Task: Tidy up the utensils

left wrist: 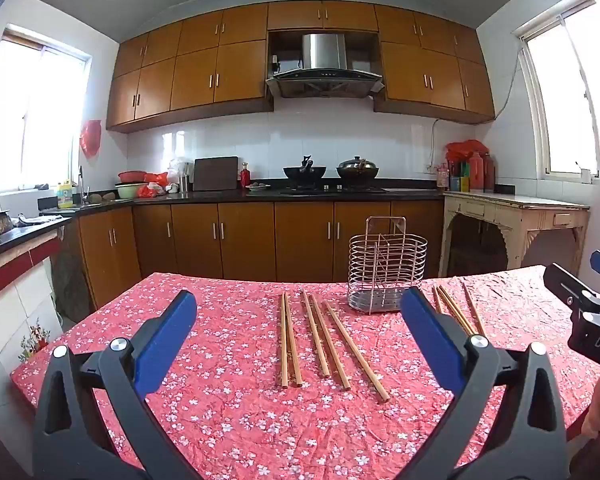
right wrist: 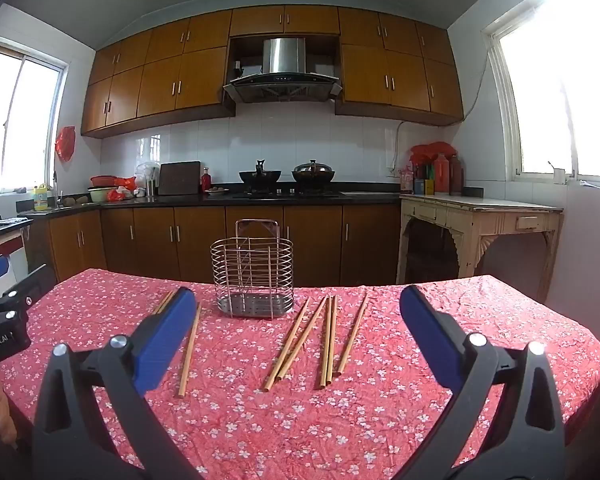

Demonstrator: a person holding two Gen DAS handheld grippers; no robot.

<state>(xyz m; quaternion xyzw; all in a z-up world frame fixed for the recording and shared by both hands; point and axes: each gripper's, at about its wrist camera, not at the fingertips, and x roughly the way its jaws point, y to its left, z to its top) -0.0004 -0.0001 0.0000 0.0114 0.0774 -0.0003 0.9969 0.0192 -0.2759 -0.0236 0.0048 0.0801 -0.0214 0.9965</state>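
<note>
Several wooden chopsticks (left wrist: 324, 340) lie flat on the red floral tablecloth (left wrist: 240, 420), left of an empty wire utensil holder (left wrist: 386, 268). More chopsticks (left wrist: 456, 312) lie to its right. My left gripper (left wrist: 300, 320) is open and empty above the near table, with the left group between its fingers. In the right wrist view the holder (right wrist: 254, 270) stands at the middle back, with a group of chopsticks (right wrist: 316, 340) to its right and others (right wrist: 188, 344) to its left. My right gripper (right wrist: 296, 320) is open and empty above the near table.
The right gripper's body (left wrist: 588, 312) shows at the right edge of the left wrist view, and the left gripper's body (right wrist: 4, 320) at the left edge of the right wrist view. Kitchen cabinets (left wrist: 260, 236) and a cream side table (left wrist: 512, 216) stand beyond the table.
</note>
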